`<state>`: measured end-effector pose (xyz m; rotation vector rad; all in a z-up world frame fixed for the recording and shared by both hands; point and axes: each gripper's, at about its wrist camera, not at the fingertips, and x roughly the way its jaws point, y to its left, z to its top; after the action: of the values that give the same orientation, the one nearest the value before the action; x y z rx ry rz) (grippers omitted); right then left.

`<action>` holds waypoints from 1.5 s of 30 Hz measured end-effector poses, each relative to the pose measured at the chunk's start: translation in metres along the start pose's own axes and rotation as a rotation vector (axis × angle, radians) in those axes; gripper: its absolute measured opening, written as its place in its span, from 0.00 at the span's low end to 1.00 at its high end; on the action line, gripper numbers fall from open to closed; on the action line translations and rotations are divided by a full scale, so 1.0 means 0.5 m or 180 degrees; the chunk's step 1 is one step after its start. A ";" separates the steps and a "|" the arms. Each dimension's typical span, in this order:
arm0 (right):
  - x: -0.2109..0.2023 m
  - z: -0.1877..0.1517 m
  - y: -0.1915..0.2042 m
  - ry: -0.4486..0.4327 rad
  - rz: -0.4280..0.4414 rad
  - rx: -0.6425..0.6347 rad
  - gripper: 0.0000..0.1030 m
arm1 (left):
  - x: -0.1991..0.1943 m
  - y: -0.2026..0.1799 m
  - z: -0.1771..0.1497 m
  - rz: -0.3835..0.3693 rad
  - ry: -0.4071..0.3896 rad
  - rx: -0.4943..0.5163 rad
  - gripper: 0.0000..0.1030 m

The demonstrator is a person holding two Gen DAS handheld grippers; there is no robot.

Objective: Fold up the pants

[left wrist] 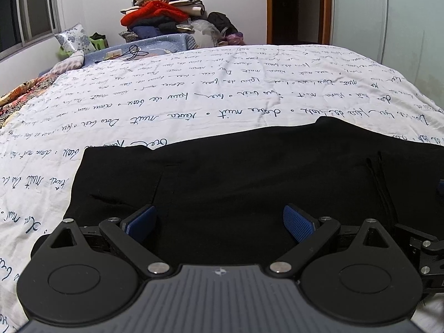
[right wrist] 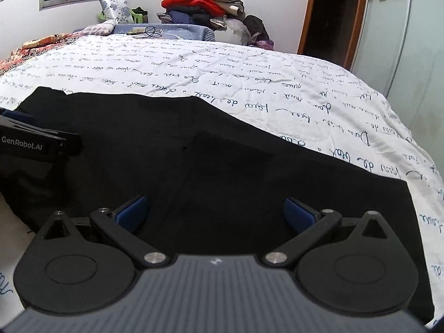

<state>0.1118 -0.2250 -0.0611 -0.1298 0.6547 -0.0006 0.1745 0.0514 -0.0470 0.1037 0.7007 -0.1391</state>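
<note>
The black pants [left wrist: 249, 183] lie flat on the bed [left wrist: 194, 97], on a white cover printed with lines of handwriting, close to the near edge of the bed. They are spread sideways, so their long axis runs left to right across both views, not away from the person. In the left wrist view the cloth ends in a squared corner to the far left of the jaws, and a thin black cord [left wrist: 381, 191] lies on the pants toward the right. In the right wrist view the pants [right wrist: 222, 152] end in a straight edge at the right, near the corner of the bed.

The left gripper [left wrist: 219, 222] hangs just over the near part of the pants with its jaws spread wide and nothing between them. The right gripper [right wrist: 215, 213] is the same: jaws released, empty, directly above the dark cloth. Whether the blue fingertips [left wrist: 298, 223] touch the fabric cannot be told. The two grippers are side by side, each over its own half of the pants, so the left one is nearer to the left end and the right one to the right end.

No fold seems started yet. The next move probably needs each gripper to take the near edge below it and carry it over toward the far edge.

A pile of clothes [left wrist: 163, 14] stands behind the bed, well apart from the pants.
</note>
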 end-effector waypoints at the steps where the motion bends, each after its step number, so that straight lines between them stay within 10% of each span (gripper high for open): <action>1: -0.002 -0.001 0.003 -0.0009 -0.0004 -0.0007 1.00 | -0.001 0.002 0.000 -0.0005 0.0004 -0.0003 0.96; 9: -0.003 -0.003 0.008 -0.0029 -0.0019 -0.0027 1.00 | -0.018 0.017 -0.002 -0.0030 0.0012 -0.0046 0.96; 18: -0.059 0.025 0.045 -0.0343 0.0144 -0.0123 1.00 | -0.062 0.130 -0.010 0.0643 -0.0068 -0.0185 0.96; 26: -0.094 0.061 0.200 -0.0750 0.0596 -0.0848 1.00 | -0.061 0.276 -0.053 0.0466 0.0122 -0.0973 1.00; 31: -0.109 0.056 0.308 -0.0973 0.0763 -0.1405 1.00 | -0.113 0.353 -0.043 0.0783 -0.0031 -0.1412 1.00; 39: -0.101 -0.028 0.490 -0.1372 0.0271 -0.2974 0.90 | -0.121 0.374 -0.048 0.0454 0.0141 -0.1539 1.00; 45: -0.076 -0.044 0.523 -0.1423 0.0121 -0.3279 0.75 | -0.113 0.347 -0.046 0.0589 0.0290 -0.1484 1.00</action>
<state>0.0577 0.0333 -0.0871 -1.0786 0.1544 0.3963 0.1455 0.2308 -0.0196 -0.2728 0.7945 0.2088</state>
